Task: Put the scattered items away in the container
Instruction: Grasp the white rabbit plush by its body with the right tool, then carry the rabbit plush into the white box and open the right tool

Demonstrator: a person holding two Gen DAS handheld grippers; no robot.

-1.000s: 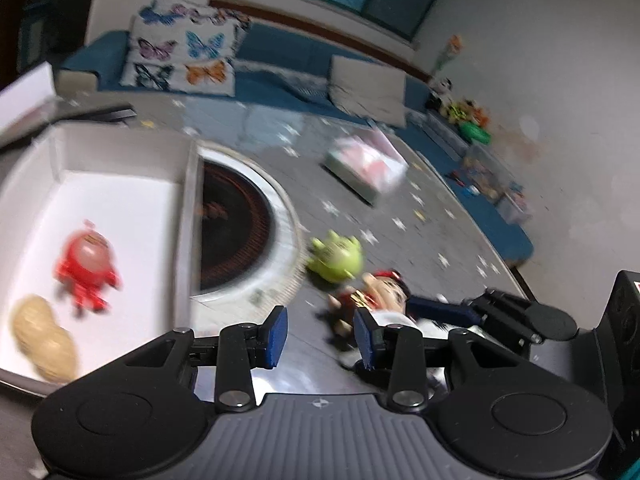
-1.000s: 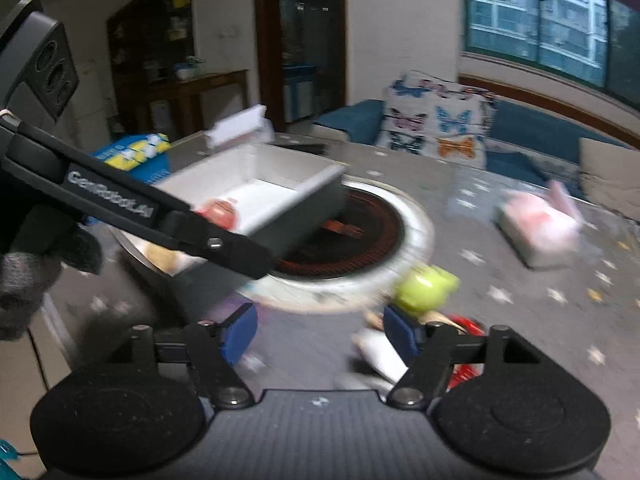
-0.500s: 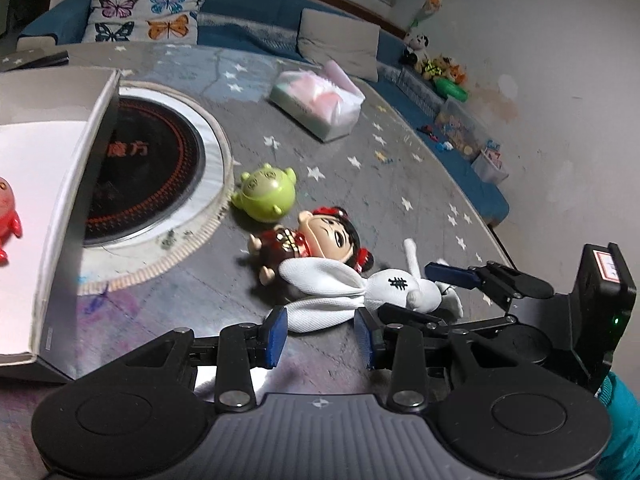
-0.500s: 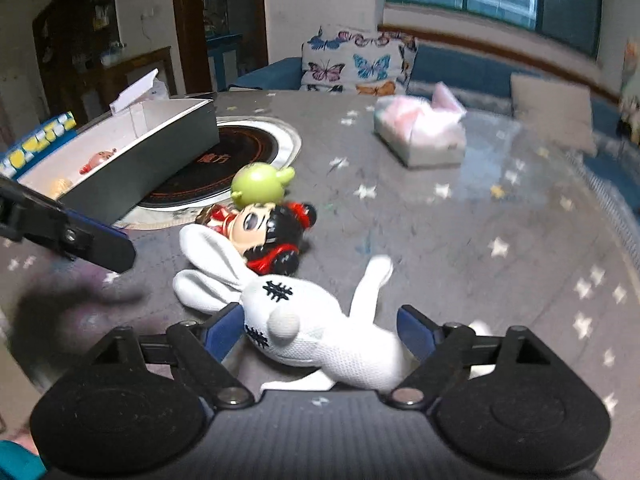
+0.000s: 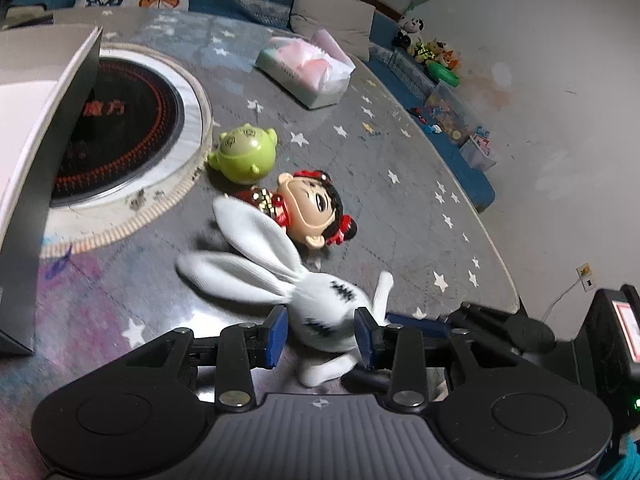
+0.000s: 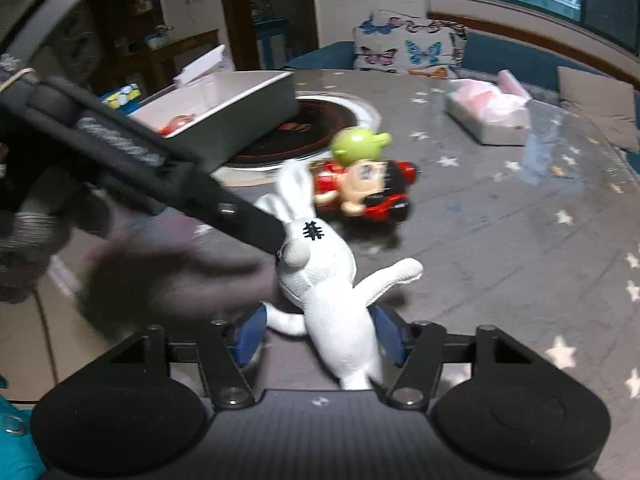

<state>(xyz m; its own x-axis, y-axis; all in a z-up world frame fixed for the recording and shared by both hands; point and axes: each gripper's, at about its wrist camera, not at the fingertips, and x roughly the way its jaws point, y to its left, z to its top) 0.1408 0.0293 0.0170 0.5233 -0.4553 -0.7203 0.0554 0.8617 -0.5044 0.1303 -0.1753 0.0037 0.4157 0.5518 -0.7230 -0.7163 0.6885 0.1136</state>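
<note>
A white plush rabbit (image 5: 320, 312) lies on the grey star-patterned table. My left gripper (image 5: 320, 334) is open with its blue pads either side of the rabbit's head. My right gripper (image 6: 322, 338) is open and straddles the rabbit's body (image 6: 336, 312); its fingers show at the left wrist view's lower right. A red-and-black doll (image 5: 308, 208) and a green round toy (image 5: 244, 154) lie just beyond the rabbit. The white box (image 6: 224, 108) stands at the left and holds a red toy (image 6: 176, 122).
A round black induction plate (image 5: 120, 132) with a white rim is set in the table beside the box. A pink tissue pack (image 5: 308, 68) lies further back. The table edge curves along the right. A sofa with butterfly cushions (image 6: 408, 46) stands behind.
Both grippers have swung away from the box and closed in on the white rabbit, which now sits between each pair of pads. The rabbit's ears have shifted.
</note>
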